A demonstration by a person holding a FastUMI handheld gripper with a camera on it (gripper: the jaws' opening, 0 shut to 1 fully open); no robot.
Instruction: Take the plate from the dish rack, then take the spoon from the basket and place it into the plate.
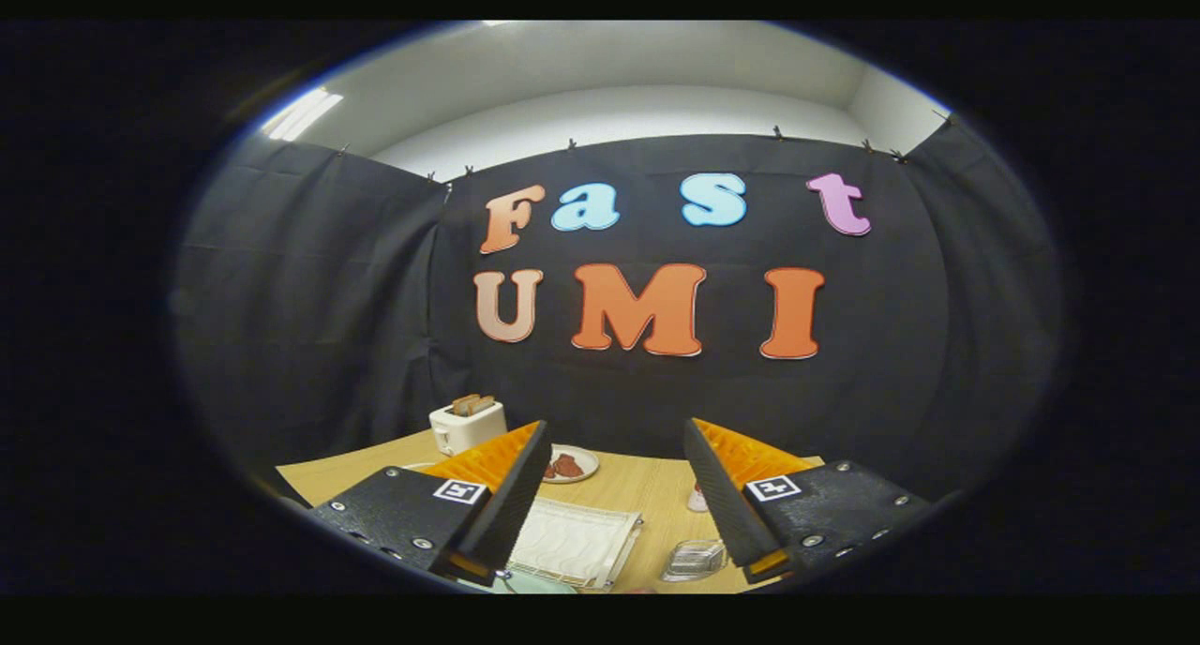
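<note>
Gripper view is looking out level over a pale wooden worktop (647, 495), with the gripper (614, 481) riding high and its fingers standing wide apart, holding nothing between them. Just beyond the left finger a small white plate with reddish-brown food (568, 464) is sitting near the worktop's far side, and further left a white toaster with two slices of bread in its slots (467, 423) is standing by the booth's dark cloth wall. Between the fingers, lower and nearer, a white ribbed rectangular tray or mat (574, 551) is lying flat; a clear glass or plastic dish (696, 559) is resting just inside the right finger, with a small white and red object (697, 500) (too small to name) beyond it. A sliver of a pale green rounded rim (534, 586) is peeping out under the left finger; whether that is the task's plate, I cannot tell. Neither a dish rack nor a basket with a spoon can be made out clearly.

Judging by the empty fingers, the first step, fetching the plate, is only beginning. The next move probably calls for tipping the gripper downward to bring the rack into sight, then lining the open fingers across the plate's rim.
</note>
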